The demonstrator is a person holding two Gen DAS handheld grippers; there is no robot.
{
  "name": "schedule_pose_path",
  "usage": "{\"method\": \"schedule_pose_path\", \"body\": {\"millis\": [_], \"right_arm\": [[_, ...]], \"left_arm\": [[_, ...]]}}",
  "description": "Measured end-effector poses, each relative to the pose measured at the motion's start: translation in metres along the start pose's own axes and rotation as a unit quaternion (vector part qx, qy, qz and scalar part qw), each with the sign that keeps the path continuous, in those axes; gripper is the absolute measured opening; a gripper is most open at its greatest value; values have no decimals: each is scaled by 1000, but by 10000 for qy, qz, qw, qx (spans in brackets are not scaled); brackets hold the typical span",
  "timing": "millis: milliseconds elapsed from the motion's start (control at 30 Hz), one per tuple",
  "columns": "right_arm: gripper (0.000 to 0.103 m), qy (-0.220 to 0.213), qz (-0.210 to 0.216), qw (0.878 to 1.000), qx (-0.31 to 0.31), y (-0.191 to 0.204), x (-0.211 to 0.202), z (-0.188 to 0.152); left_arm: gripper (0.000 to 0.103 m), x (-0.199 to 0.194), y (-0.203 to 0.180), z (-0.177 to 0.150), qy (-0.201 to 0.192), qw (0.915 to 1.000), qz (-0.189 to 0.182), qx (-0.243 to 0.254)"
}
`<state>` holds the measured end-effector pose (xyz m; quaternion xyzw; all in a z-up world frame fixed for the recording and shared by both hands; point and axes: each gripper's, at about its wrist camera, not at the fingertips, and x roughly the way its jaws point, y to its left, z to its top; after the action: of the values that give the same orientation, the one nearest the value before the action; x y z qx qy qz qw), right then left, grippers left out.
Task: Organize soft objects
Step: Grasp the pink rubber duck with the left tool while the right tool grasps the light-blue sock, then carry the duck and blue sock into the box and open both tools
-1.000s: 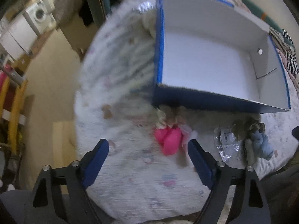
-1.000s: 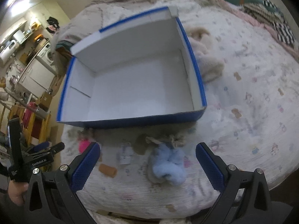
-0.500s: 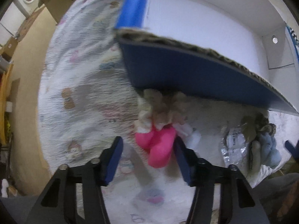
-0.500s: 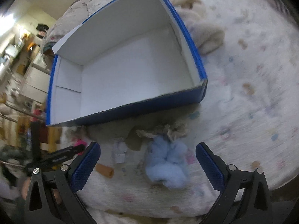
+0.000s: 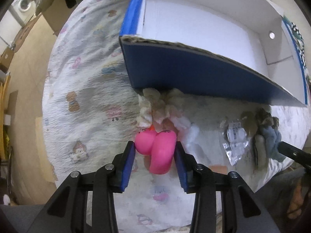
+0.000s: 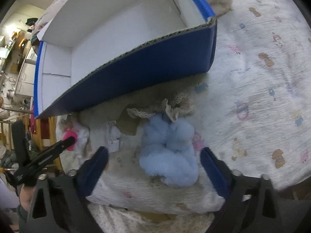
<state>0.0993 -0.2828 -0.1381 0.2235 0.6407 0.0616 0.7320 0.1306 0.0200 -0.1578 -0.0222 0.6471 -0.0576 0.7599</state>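
Note:
A pink soft toy [image 5: 158, 151] with a cream frilly top [image 5: 155, 106] lies on the printed bed cover, just in front of the blue cardboard box [image 5: 194, 71]. My left gripper [image 5: 155, 147] points down over it. Its jaws are closing, and both blue pads [image 5: 128, 163] touch the toy's sides. A light-blue plush [image 6: 169, 155] with a lace-trimmed cloth [image 6: 171, 104] lies before the box's near wall [image 6: 136, 73]. My right gripper [image 6: 154, 151] straddles it, jaws closing, with gaps on both sides. The box's white inside holds nothing.
A crinkled plastic wrapper with a label [image 5: 235, 141] lies between the two toys. A beige plush [image 6: 219, 2] sits beyond the box's far corner. The bed's edge runs close below both grippers, with bare floor [image 5: 25, 77] to the left.
Both grippers have sunk toward the bed. The left jaws narrowed from wide apart to touching the pink toy. The right jaws came in slightly around the blue plush.

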Motion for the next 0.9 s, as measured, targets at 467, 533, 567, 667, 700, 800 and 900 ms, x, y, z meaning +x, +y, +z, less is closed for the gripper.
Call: {"method": "schedule_pose_path", "body": {"millis": [467, 533, 567, 667, 700, 800, 900], "right_arm": [[34, 250, -84, 9960, -857, 39, 18, -18], [34, 233, 37, 9929, -1167, 54, 15, -25], [34, 226, 95, 9914, -1286, 60, 14, -29], [34, 97, 206, 9878, -1537, 72, 9, -34], [34, 46, 249, 9871, -1583, 73, 5, -35], [34, -160, 426, 9856, -1626, 73, -7, -37], [34, -415, 766, 9818, -1689, 78, -23, -35]], "left_arm": [[37, -37, 26, -41, -351, 9990, 269, -31], [37, -40, 22, -45, -407, 9985, 368, -3], [37, -40, 19, -44, -428, 9983, 397, 7], [37, -43, 15, -44, -552, 9970, 542, 51], [37, -45, 12, -41, -582, 9966, 575, 51], [37, -51, 1, -38, -765, 9945, 715, 11], [37, -66, 1, -44, -1149, 9897, 851, -109]]}}
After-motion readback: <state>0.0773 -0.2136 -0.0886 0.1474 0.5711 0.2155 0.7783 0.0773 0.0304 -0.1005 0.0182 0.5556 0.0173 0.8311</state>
